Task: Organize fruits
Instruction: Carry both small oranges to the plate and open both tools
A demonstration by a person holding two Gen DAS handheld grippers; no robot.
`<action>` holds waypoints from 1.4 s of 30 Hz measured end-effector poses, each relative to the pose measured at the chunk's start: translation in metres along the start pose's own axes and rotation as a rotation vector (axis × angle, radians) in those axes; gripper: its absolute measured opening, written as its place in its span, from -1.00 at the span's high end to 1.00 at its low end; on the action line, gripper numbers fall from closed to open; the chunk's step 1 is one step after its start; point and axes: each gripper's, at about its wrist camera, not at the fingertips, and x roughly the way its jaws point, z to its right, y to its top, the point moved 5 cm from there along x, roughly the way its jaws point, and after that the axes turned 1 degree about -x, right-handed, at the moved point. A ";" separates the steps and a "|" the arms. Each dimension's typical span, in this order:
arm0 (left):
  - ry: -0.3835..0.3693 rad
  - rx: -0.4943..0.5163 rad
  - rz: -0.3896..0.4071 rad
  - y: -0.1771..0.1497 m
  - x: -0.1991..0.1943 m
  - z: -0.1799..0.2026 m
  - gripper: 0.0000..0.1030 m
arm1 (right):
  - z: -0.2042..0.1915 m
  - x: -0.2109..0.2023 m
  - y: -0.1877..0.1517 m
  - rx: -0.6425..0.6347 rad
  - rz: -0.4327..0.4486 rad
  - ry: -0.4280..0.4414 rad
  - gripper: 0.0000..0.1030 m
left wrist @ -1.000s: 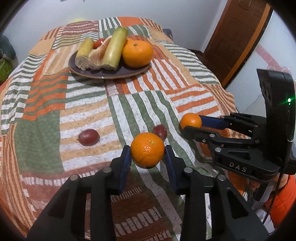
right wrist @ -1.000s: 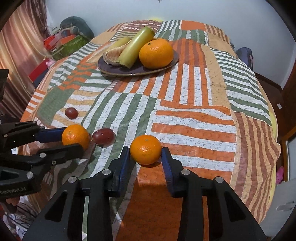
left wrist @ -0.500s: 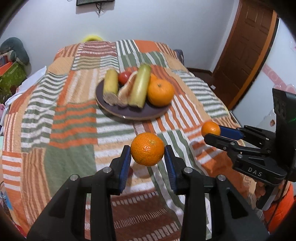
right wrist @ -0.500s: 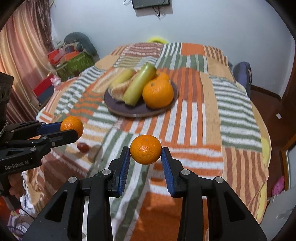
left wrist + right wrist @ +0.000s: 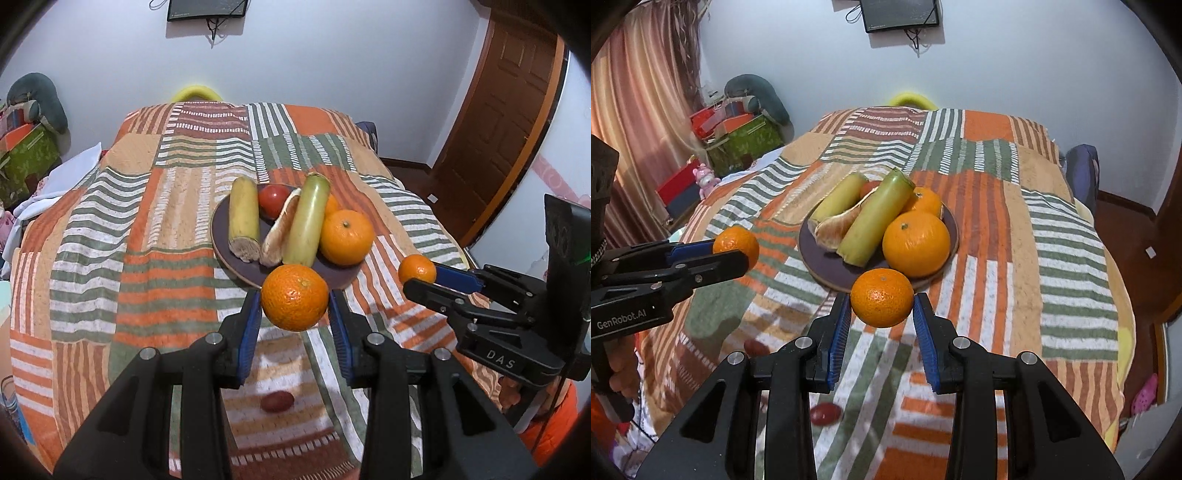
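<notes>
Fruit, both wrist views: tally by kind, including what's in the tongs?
Whole oranges: 4
Peeled orange piece: 1
Banana-like pieces: 2
Red fruit on plate: 1
Dark red fruits on bedspread: 2
Total: 10

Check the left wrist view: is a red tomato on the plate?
Yes, a red tomato lies on the plate, behind the banana.

- Plate (image 5: 827, 271) is sitting pretty packed: big orange (image 5: 916, 243) at 3 o'clock, green stalks (image 5: 875, 218) crossing the middle.
- Bare rim is showing only around 7 o'clock.
- Striped bedspread (image 5: 1034, 266) is lying wide open beside it.
</notes>
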 end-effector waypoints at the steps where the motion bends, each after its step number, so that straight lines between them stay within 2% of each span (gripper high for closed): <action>1: -0.001 -0.003 -0.001 0.002 0.003 -0.002 0.29 | 0.000 0.002 0.001 -0.001 0.000 0.002 0.38; 20: -0.018 0.004 -0.069 0.013 0.069 -0.011 0.29 | -0.006 0.062 0.010 -0.014 -0.069 0.038 0.38; 32: -0.024 -0.007 -0.109 0.013 0.090 -0.013 0.29 | -0.007 0.074 0.008 -0.028 -0.078 0.058 0.37; 34: -0.023 -0.015 -0.113 0.012 0.092 -0.014 0.25 | -0.007 0.075 0.008 -0.032 -0.078 0.053 0.37; 37: -0.020 -0.029 -0.106 0.013 0.090 -0.016 0.05 | -0.008 0.075 0.009 -0.027 -0.086 0.057 0.37; 42: -0.012 -0.023 -0.080 0.016 0.076 -0.017 0.02 | -0.008 0.072 0.010 -0.026 -0.091 0.055 0.29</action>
